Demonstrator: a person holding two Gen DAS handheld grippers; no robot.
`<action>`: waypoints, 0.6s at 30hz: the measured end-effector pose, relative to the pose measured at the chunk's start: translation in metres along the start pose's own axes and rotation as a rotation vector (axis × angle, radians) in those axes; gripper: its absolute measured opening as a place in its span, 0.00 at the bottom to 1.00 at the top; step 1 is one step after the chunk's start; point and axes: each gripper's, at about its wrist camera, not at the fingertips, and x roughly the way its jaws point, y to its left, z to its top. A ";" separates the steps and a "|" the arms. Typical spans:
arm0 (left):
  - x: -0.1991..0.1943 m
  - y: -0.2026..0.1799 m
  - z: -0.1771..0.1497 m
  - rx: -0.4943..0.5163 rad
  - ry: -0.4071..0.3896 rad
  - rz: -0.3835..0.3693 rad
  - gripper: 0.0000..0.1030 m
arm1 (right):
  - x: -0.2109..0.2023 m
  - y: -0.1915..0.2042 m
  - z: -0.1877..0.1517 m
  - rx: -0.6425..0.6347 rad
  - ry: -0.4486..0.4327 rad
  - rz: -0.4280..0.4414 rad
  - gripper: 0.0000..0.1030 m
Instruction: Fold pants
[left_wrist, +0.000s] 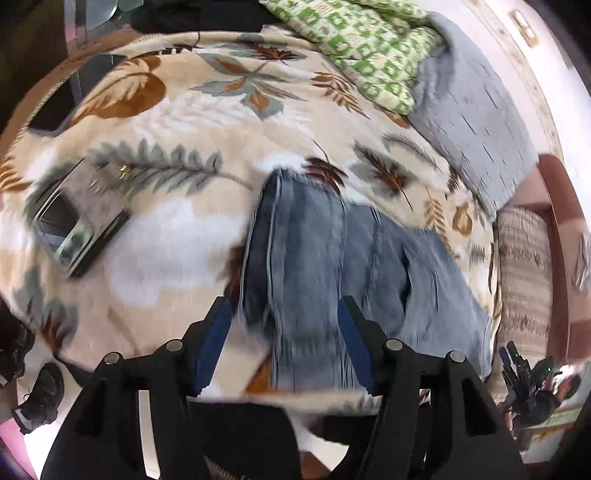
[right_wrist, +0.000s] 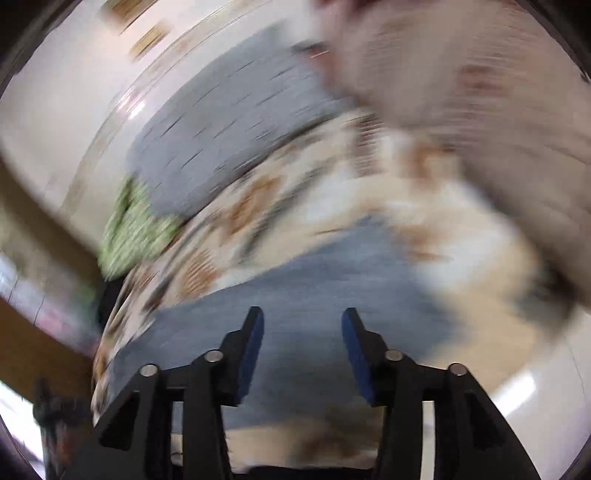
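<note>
You are holding your left gripper (left_wrist: 284, 317) with its blue-padded fingers spread wide, gripping nothing, over the faded blue denim pants (left_wrist: 332, 258) lying on the beige leaf-print fleece blanket (left_wrist: 177, 110). Your right gripper (right_wrist: 303, 332) is likewise hanging spread above what seems, through heavy blur, the same denim.

A bed (left_wrist: 177, 236) under a leaf-print blanket is carrying blue jeans (left_wrist: 332, 266) lying near its front edge, a green-patterned quilt (left_wrist: 354, 48) and grey blanket (left_wrist: 469, 114) bunching along the far side, and a dark tablet-like object (left_wrist: 74, 229) resting at left.
</note>
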 end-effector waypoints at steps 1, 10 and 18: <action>0.011 0.001 0.008 -0.016 0.020 -0.007 0.57 | 0.021 0.022 0.004 -0.042 0.042 0.035 0.56; 0.067 0.008 0.043 -0.093 0.160 -0.145 0.59 | 0.234 0.197 0.024 -0.390 0.372 0.110 0.58; 0.065 -0.017 0.051 0.008 0.148 -0.213 0.61 | 0.257 0.258 0.005 -0.782 0.385 0.046 0.06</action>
